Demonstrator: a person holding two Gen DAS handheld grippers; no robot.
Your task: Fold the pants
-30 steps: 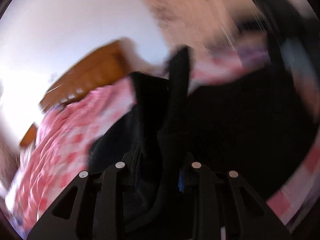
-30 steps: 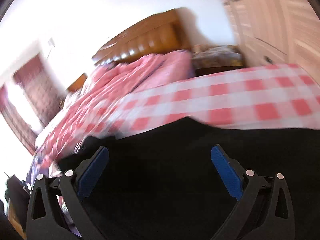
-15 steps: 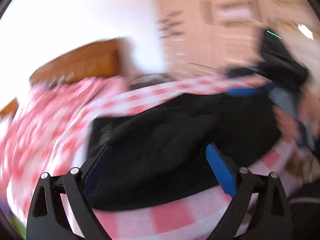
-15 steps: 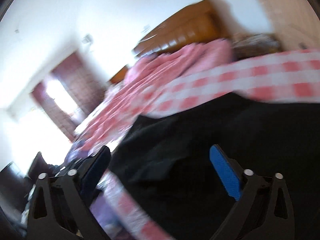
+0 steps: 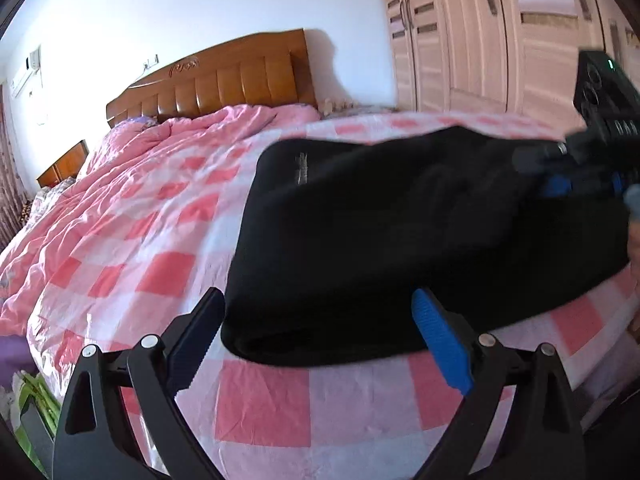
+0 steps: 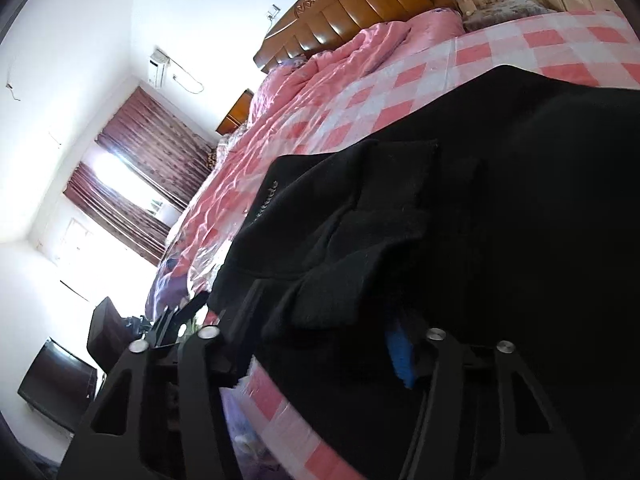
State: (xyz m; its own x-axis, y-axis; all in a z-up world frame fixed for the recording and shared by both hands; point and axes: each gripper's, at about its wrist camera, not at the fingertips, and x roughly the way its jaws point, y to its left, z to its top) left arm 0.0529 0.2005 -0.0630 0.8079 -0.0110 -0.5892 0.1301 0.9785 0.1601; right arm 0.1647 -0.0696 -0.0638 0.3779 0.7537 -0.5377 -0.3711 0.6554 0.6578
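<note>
The black pants point(image 5: 380, 220) lie folded in a thick bundle on the pink-and-white checked bed cover point(image 5: 160, 220). My left gripper point(image 5: 318, 300) stands open at the bundle's near edge, one finger on each side and nothing pressed between them. In the left wrist view, my right gripper point(image 5: 576, 184) rests on the far right end of the pants. In the right wrist view, the jaws of my right gripper point(image 6: 320, 332) are closing on a bunched fold of the pants point(image 6: 500, 200). The cloth fills the gap and half hides the blue pad point(image 6: 400, 356).
A crumpled pink duvet point(image 5: 180, 136) lies beyond the pants, toward the wooden headboard point(image 5: 224, 76). Wardrobe doors point(image 5: 500, 40) stand behind the bed on the right. A curtained window point(image 6: 132, 184) and a dark screen point(image 6: 56, 388) are on the far side. The bed's edge runs just below my grippers.
My left gripper let go of the pants, opened wide and drew back to the bundle's near edge. My right gripper dropped onto the pants and narrowed its jaws around a fold.
</note>
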